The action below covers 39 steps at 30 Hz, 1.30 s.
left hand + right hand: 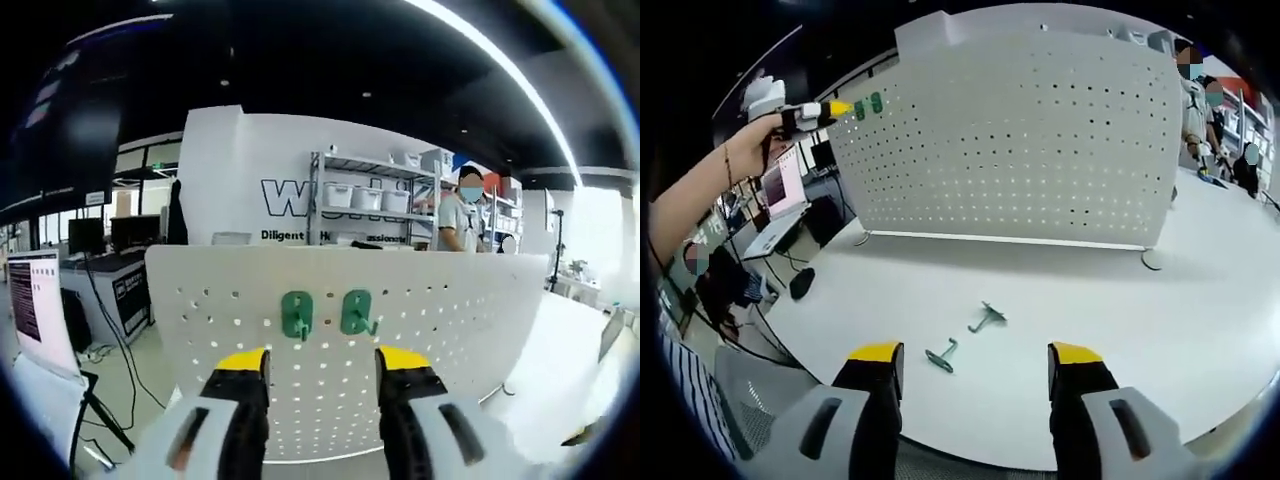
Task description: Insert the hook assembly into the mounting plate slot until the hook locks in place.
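two hooks point(327, 313) on pegboard point(450, 300) | two hooks point(965, 337) on table point(1200, 300) before it

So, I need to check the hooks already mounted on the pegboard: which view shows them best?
The left gripper view: the two green hooks sit side by side on the white pegboard, straight ahead, just above the open left gripper. The right gripper view shows them small and far off, at the board's upper left corner.
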Motion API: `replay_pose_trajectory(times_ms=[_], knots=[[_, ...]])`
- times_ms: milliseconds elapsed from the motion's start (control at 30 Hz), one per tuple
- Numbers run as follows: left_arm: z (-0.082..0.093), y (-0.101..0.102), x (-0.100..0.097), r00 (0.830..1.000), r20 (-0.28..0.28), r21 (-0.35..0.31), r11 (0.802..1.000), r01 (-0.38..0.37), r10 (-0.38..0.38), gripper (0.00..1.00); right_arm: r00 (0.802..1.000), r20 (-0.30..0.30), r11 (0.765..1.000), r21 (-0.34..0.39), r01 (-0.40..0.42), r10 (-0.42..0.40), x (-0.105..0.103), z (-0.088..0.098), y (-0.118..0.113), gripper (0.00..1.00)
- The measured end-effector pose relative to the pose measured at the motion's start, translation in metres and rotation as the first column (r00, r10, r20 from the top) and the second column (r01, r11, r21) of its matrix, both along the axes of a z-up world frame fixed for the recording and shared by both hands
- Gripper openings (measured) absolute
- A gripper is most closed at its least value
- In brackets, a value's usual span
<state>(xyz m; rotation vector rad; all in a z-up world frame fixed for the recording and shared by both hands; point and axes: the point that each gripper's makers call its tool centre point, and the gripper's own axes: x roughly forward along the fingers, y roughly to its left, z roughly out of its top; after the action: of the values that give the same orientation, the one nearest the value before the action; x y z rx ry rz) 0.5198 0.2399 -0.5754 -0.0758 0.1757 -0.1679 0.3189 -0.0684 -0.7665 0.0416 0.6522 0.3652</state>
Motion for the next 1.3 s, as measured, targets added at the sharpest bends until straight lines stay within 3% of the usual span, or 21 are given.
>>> replay_pose_trajectory(times_ms=[167, 433, 567, 700, 800, 1033, 1200, 1300], knots=[[-0.018, -0.011, -0.024, 0.996, -0.069, -0.026, 0.998, 0.060, -0.062, 0.55, 1.000, 0.000, 1.000, 0.006, 0.005, -0.005, -0.001, 0.000, 0.000, 0.55], [-0.059, -0.034, -0.068, 0.977, -0.169, -0.060, 0.990, 0.124, -0.132, 0.56, 1.000, -0.002, 1.000, 0.011, -0.002, 0.002, -0.005, -0.001, 0.006, 0.55], [-0.089, -0.056, -0.095, 0.955, -0.236, -0.093, 0.982, 0.164, -0.182, 0.55, 1.000, -0.006, 1.000, 0.013, 0.001, -0.001, -0.006, -0.002, 0.006, 0.55], [-0.116, -0.079, -0.124, 0.921, -0.305, -0.153, 0.967, 0.202, -0.240, 0.56, 1.000, -0.002, 1.000, 0.009, 0.005, -0.005, -0.007, -0.001, 0.004, 0.55], [-0.126, -0.086, -0.136, 0.912, -0.324, -0.150, 0.965, 0.213, -0.252, 0.57, 1.000, 0.000, 1.000, 0.008, 0.012, -0.012, -0.009, -0.001, 0.002, 0.55], [-0.151, -0.103, -0.171, 0.867, -0.390, -0.191, 0.948, 0.254, -0.311, 0.59, 1.000, 0.001, 1.000, 0.001, 0.019, -0.019, -0.013, -0.001, -0.002, 0.55], [-0.162, -0.113, -0.180, 0.845, -0.412, -0.185, 0.939, 0.290, -0.342, 0.60, 1.000, -0.002, 1.000, -0.002, 0.022, -0.022, -0.017, -0.003, -0.003, 0.55], [-0.167, -0.126, -0.185, 0.830, -0.417, -0.218, 0.927, 0.304, -0.370, 0.61, 1.000, -0.004, 1.000, -0.004, 0.020, -0.020, -0.019, -0.003, -0.003, 0.55]])
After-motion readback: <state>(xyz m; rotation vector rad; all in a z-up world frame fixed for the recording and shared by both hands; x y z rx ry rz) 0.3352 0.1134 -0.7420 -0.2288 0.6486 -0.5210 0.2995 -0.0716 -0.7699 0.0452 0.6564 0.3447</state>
